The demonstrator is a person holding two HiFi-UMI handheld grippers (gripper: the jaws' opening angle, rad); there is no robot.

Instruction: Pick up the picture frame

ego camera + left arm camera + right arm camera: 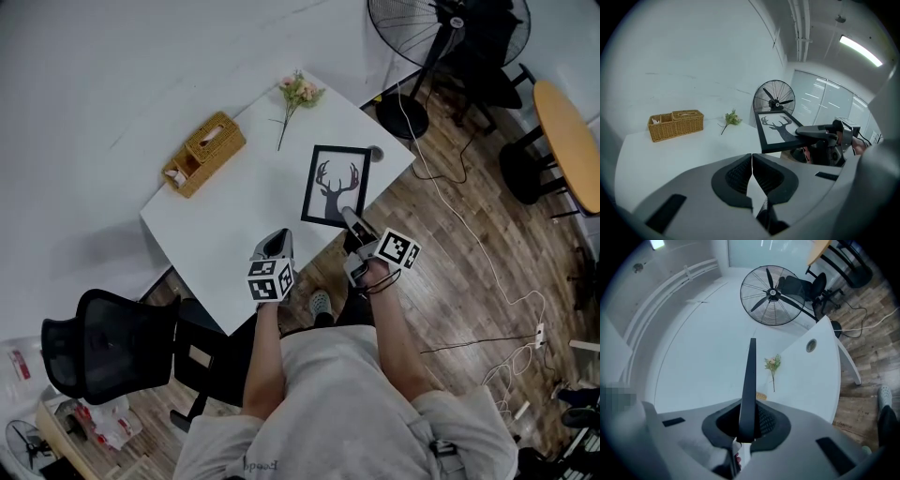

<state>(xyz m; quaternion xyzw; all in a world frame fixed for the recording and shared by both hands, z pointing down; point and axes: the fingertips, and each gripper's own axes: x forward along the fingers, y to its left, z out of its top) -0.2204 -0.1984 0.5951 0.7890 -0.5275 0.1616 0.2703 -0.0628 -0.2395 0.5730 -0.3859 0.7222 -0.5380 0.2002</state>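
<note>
The frame is clamped at its near short edge by the right gripper, whose jaws are pressed together on the thin black rim. In the right gripper view it is seen edge-on, as a dark bar rising from the jaws. The left gripper is held closed on nothing at lower centre, just beside the right one, above the table edge.

A slip is the main risk. Only one narrow edge is gripped, so the whole length hangs beyond the pads and could pivot or slide out, most likely if the wrist is rolled or jerked. No support is given by the left gripper. The far end could also drag on the table.

In the head view the frame sits at centre, its long axis running from the gripper toward the top of the picture. The antlers point away from the person. It appears roughly level and is judged raised off the table.
</note>
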